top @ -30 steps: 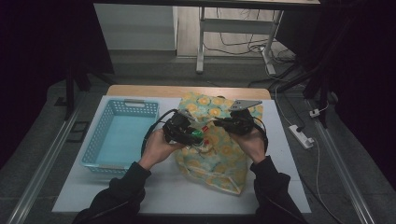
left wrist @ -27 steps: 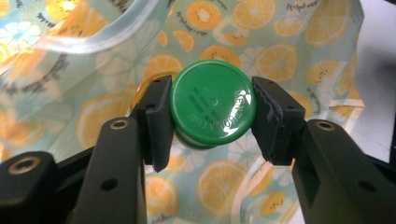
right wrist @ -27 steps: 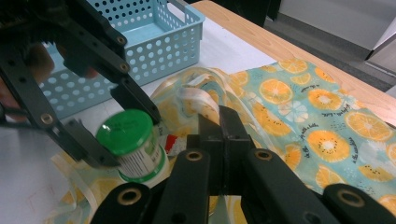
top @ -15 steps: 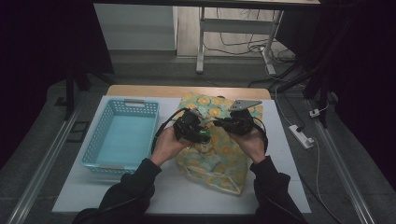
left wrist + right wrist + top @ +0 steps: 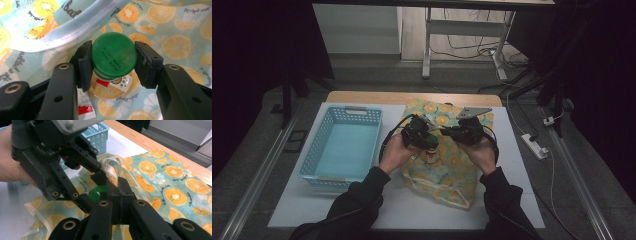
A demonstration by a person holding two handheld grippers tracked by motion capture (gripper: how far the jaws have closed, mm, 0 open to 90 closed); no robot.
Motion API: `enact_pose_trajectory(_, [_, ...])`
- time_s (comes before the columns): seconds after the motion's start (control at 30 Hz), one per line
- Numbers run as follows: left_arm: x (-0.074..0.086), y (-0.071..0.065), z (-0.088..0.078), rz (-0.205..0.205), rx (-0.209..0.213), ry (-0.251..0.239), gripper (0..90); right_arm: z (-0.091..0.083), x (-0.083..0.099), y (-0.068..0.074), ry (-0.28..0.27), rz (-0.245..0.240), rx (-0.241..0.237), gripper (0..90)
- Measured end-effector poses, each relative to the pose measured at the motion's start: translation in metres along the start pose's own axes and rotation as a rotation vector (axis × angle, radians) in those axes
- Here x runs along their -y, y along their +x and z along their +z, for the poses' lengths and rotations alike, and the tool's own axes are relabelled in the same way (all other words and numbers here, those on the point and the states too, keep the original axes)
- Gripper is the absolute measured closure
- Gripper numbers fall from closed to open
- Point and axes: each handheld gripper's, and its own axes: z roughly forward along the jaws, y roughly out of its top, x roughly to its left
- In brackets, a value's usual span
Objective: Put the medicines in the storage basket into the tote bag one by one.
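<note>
The left claw (image 5: 113, 66) grips a small bottle with a green cap (image 5: 114, 58), its two black pads pressed against opposite sides of the cap. In the left gripper view the cap faces the camera squarely, so the bottle's long axis runs away from the lens along the claw, its labelled body foreshortened behind the cap and pointing down toward the fruit-print bag (image 5: 175, 32) beneath. A folded rim of the bag's opening curves across just above the cap.

In the high view the left claw (image 5: 428, 142) sits over the middle of the bag (image 5: 447, 175), which lies flat on the white worktop (image 5: 412, 210), just right of the blue basket (image 5: 343, 145). The bottle hangs there at the bag's mouth, cap toward the person's left hand.

The right claw (image 5: 117, 192) is closed on the bag's edge, pinching a strip of pale fabric between its pads and lifting it, close beside the green cap (image 5: 98, 192). In the high view the right claw (image 5: 452, 134) nearly meets the left one.
</note>
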Motion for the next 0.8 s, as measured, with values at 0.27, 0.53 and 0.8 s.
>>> enact_pose_trajectory(0.27, [0.001,0.005,0.009,-0.005,-0.009,0.012,51.9,0.001,0.001,-0.001,0.004,0.003,0.001,89.9])
enact_pose_trajectory(0.53, [0.002,0.006,0.018,-0.021,-0.004,0.003,51.8,0.002,0.002,-0.002,0.008,0.003,0.002,89.9])
enact_pose_trajectory(0.8, [0.001,0.007,0.014,-0.039,0.026,-0.025,42.4,0.000,0.001,-0.002,0.005,0.003,0.003,89.9])
